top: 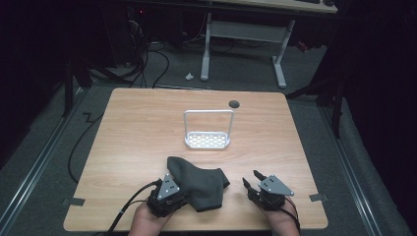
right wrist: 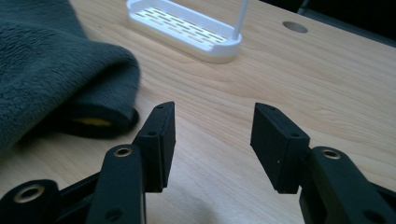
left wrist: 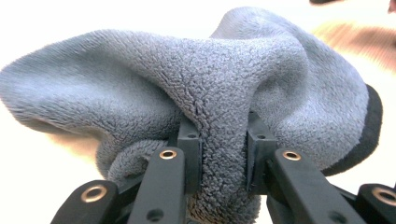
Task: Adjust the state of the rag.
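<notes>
A grey fleece cloth [top: 199,180] lies bunched near the table's front edge. My left gripper [top: 177,189] sits at its left side, shut on a fold of the cloth [left wrist: 224,140], whose pile bulges up between the two pads. My right gripper [top: 250,181] rests to the right of the cloth, open, with bare wood between its fingers [right wrist: 159,140]. In the right gripper view the cloth [right wrist: 51,70] lies to the left of the jaws, apart from them.
A white rack [top: 208,130] with a slotted base and a tall hoop handle stands at mid-table, beyond the cloth. A round cable hole [top: 234,103] lies near the far edge. The wooden table [top: 133,137] is bare at left and right.
</notes>
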The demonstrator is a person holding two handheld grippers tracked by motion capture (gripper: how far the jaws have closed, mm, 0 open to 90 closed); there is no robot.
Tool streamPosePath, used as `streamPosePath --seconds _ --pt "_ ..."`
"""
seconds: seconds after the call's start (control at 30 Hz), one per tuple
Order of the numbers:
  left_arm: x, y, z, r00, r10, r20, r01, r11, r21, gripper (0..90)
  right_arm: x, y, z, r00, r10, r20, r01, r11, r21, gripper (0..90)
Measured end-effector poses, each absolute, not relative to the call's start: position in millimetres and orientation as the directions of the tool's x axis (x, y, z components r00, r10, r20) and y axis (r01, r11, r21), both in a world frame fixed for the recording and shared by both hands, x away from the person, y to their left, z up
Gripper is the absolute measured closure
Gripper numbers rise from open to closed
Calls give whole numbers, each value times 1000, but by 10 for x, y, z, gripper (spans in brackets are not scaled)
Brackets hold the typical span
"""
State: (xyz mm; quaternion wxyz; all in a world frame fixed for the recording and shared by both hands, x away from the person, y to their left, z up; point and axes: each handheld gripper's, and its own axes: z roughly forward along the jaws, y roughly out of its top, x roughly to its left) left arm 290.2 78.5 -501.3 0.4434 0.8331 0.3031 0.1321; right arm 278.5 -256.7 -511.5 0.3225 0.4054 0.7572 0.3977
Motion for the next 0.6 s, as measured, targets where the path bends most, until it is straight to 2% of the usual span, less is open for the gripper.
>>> streamPosePath --seconds 0.27,0.4,0.5,0.6 --pt "2915 941 -4840 769 637 -61 367 -361 857 735 2775 -2381 -5121 -535 839 -94 383 340 859 495" --pt "2874 1021 -4864 762 643 -69 363 -337 869 735 2762 -2183 -5156 -585 804 -100 389 387 836 495" --pt "2851 1046 -4884 770 637 -47 352 -362 863 735 2802 -1991 -5223 -624 776 -95 415 432 801 501" --pt "2840 1104 -4836 769 633 -89 361 -315 878 735 2854 -1912 -5253 -623 776 -99 433 448 782 512"
